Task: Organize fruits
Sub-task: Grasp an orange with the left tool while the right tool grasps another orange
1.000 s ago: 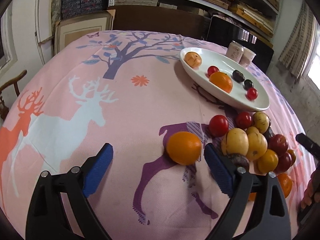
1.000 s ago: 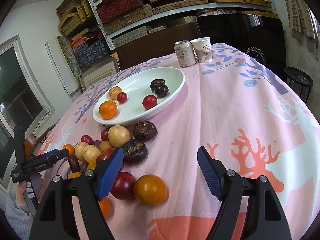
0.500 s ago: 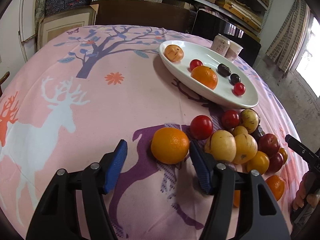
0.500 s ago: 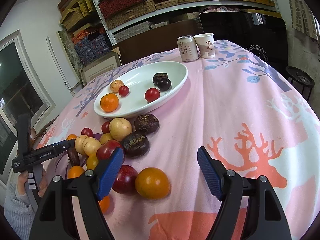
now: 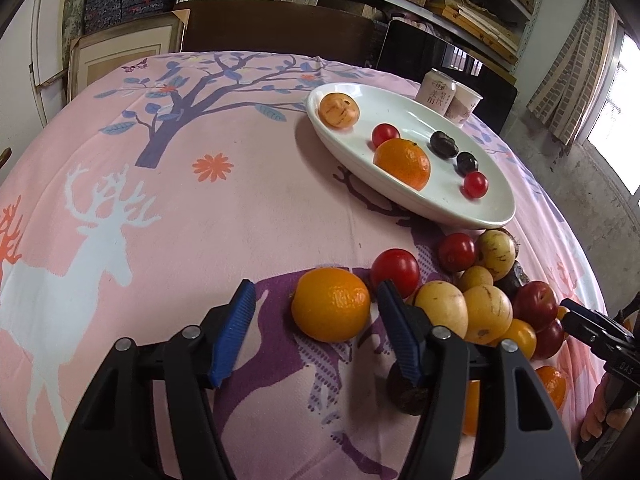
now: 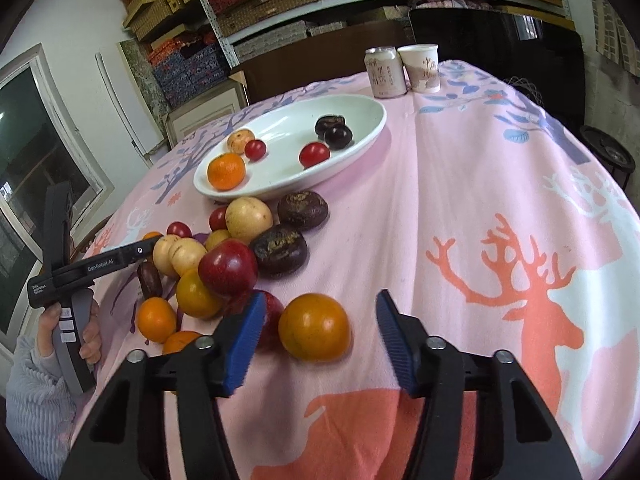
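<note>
On the pink deer tablecloth, my left gripper [image 5: 316, 292] has an orange [image 5: 330, 304] between its closing jaws. The right pad is almost at the fruit and the left pad stands well off it. My right gripper [image 6: 320, 296] is closing around a darker orange fruit [image 6: 314, 326], with a gap on both sides. A pile of red, yellow and dark fruits [image 6: 228, 256] lies between the two grippers. Behind it the white oval plate [image 6: 360, 136] holds a tangerine, small red and dark fruits and a pale orange one.
A drink can [image 6: 384, 74] and a paper cup [image 6: 420, 68] stand beyond the plate. A person's hand [image 6: 86, 332] holds the left tool's handle at the table's left edge. A black stool [image 6: 608, 152] stands off to the right, with shelves of boxes behind.
My left gripper has come forward onto the orange and its jaws have narrowed a lot. The right gripper's jaws have also narrowed around the darker orange fruit, with its hand nearly still.
</note>
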`<act>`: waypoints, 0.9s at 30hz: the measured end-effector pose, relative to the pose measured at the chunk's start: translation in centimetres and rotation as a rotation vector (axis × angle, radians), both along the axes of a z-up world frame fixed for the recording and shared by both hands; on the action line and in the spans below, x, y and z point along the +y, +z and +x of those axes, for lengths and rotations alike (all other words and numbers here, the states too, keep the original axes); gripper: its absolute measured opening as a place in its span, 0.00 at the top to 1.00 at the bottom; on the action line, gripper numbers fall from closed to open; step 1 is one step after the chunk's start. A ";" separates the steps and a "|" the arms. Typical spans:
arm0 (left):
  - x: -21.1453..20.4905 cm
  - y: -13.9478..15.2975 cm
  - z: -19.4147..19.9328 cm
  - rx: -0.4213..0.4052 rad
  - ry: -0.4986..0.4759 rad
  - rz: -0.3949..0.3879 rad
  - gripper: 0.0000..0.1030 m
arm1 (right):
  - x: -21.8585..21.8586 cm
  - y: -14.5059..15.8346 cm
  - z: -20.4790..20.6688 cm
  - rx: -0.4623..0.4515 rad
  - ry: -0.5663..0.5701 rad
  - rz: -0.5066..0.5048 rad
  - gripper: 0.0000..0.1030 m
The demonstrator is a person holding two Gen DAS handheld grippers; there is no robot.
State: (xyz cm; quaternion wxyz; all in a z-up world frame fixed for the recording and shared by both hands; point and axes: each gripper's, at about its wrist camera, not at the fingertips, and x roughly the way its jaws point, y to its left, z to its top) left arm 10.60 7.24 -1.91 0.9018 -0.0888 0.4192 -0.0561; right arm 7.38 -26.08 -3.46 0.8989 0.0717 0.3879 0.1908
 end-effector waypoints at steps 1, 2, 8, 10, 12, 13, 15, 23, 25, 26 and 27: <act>0.0 0.0 0.0 0.001 -0.001 -0.002 0.45 | 0.0 -0.2 0.1 0.013 0.002 0.000 0.54; 0.1 0.0 -0.1 0.001 0.000 -0.001 0.48 | -0.1 -0.2 0.1 0.018 0.007 0.009 0.55; 0.1 0.0 -0.3 0.000 -0.005 -0.005 0.49 | -0.3 -0.5 -0.3 0.051 0.042 0.034 0.59; 0.1 0.0 -0.3 0.000 -0.005 -0.005 0.49 | -0.4 -0.7 -0.2 0.068 0.049 0.048 0.59; 0.1 0.0 -0.4 0.000 -0.007 -0.007 0.49 | -0.4 -0.8 -0.1 0.077 0.055 0.055 0.59; 0.0 0.0 -0.4 -0.001 -0.008 -0.009 0.49 | -0.4 -0.8 0.0 0.079 0.061 0.057 0.62; 0.0 0.0 -0.5 -0.002 -0.010 -0.013 0.49 | -0.3 -0.8 -0.1 0.078 0.066 0.057 0.62; 0.3 0.2 -0.9 -0.016 -0.020 -0.045 0.63 | -1.4 -0.4 -0.3 0.058 0.037 0.105 0.62; 0.5 0.3 -1.0 -0.020 -0.015 -0.046 0.63 | -1.7 -0.3 -0.4 0.052 0.028 0.114 0.62; 0.5 0.3 -1.0 -0.022 -0.011 -0.045 0.63 | -1.8 -0.3 -0.4 0.051 0.025 0.116 0.62; 0.6 0.3 -1.1 -0.024 -0.005 -0.041 0.63 | -1.9 -0.3 -0.4 0.051 0.021 0.120 0.62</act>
